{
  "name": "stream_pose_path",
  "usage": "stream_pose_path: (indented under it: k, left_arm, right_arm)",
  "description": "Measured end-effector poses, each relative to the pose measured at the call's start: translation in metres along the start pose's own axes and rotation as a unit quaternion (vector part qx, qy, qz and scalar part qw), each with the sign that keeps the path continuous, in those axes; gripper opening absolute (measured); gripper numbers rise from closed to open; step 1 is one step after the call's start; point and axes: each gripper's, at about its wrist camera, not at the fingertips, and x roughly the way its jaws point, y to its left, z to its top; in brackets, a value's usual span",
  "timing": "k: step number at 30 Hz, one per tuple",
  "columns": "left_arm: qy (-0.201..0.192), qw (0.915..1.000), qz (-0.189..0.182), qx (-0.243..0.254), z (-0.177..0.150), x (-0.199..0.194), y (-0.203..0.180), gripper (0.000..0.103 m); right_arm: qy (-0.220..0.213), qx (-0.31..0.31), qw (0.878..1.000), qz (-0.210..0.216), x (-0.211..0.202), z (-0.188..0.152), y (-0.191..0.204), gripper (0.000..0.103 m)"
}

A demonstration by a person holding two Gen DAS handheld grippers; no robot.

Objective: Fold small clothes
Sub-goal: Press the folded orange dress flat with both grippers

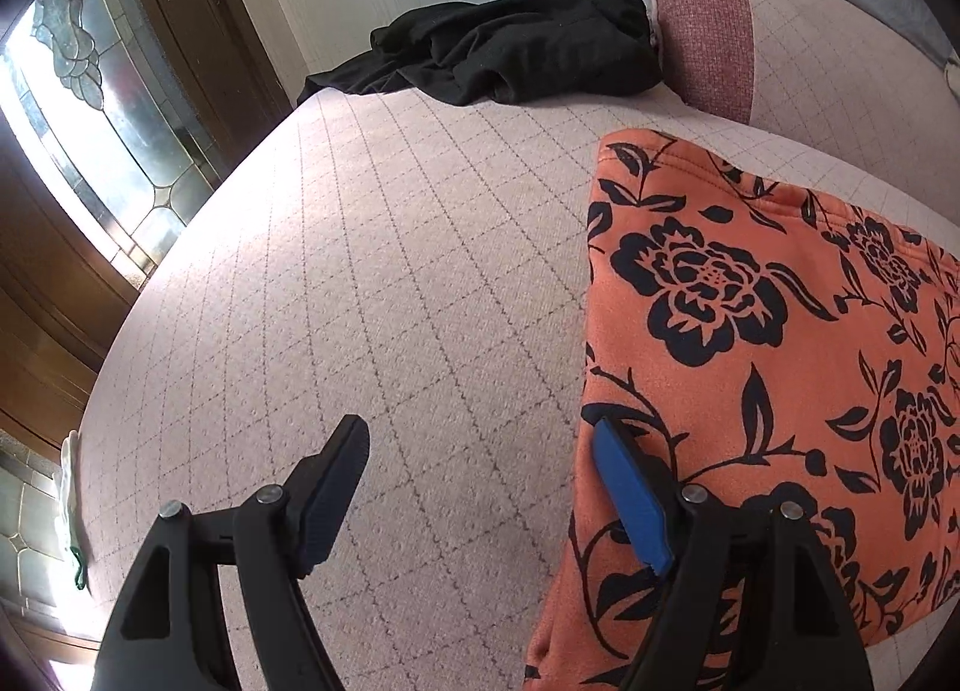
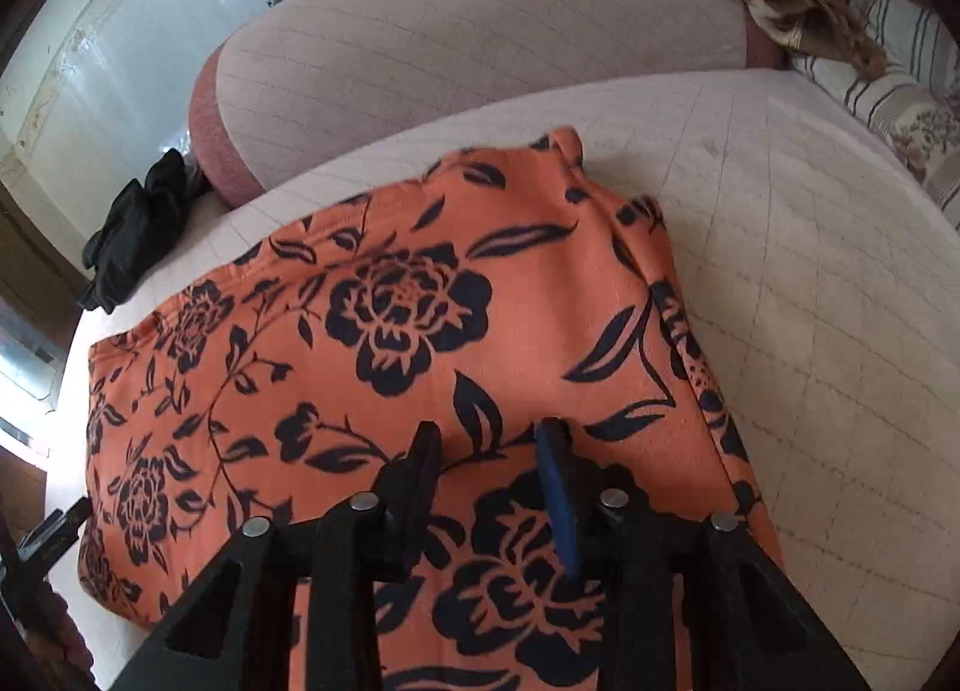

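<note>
Found the orange fleece garment with black flower print [image 1: 750,331] lying flat and already doubled over on the pale pink quilted bed [image 1: 390,271]. Noted a crumpled black cloth [image 1: 516,54] well beyond the garment's far edge, clear of the work.

Saw the left claw [image 1: 480,433] spread wide and gripping nothing, astride the garment's left edge: blue-padded finger [image 1: 630,505] over the fleece, the other finger over bare bedding just beside that edge. Saw the right claw [image 2: 489,433] hanging above the garment's near middle, narrowed but not closed, with a clear gap and no fold of fleece caught between the pads.

Judged the step in hand to be taking hold for a further fold. Would have done best to bring the left claw down so both layers at the garment's left edge sat between the pads before closing, not just the top layer. Likewise should have set the right claw toward the garment's opposite edge rather than its middle, since a mid-panel pinch on thick fleece tends to bunch. Then lift both sides together, carry across evenly, and lay down edge to edge. Watch for the under-layer slipping out, and for dragging the whole garment across the bedding.
</note>
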Motion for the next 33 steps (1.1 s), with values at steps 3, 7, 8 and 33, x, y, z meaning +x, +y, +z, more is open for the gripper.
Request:
stream_pose_path:
  k: [3,7,8,33]
  left_arm:
    - [-0.028,0.9995,-0.009,0.006,-0.001,-0.013,-0.003,0.078]
    - [-0.047,0.9981,-0.037,0.014,0.000,-0.021,-0.011,0.078]
    - [-0.049,0.9979,-0.037,0.018,0.000,-0.021,-0.013,0.078]
    - [-0.032,0.9967,-0.048,0.057,-0.009,-0.015,-0.036,0.078]
  right_arm:
    - [-0.001,-0.015,1.000,0.009,-0.010,0.004,0.003,0.034]
    - [-0.045,-0.012,0.999,0.021,-0.017,0.038,0.020,0.034]
    - [-0.053,-0.005,0.998,0.024,-0.015,0.048,0.023,0.034]
    - [0.051,-0.037,0.998,0.013,-0.022,-0.039,0.024,0.036]
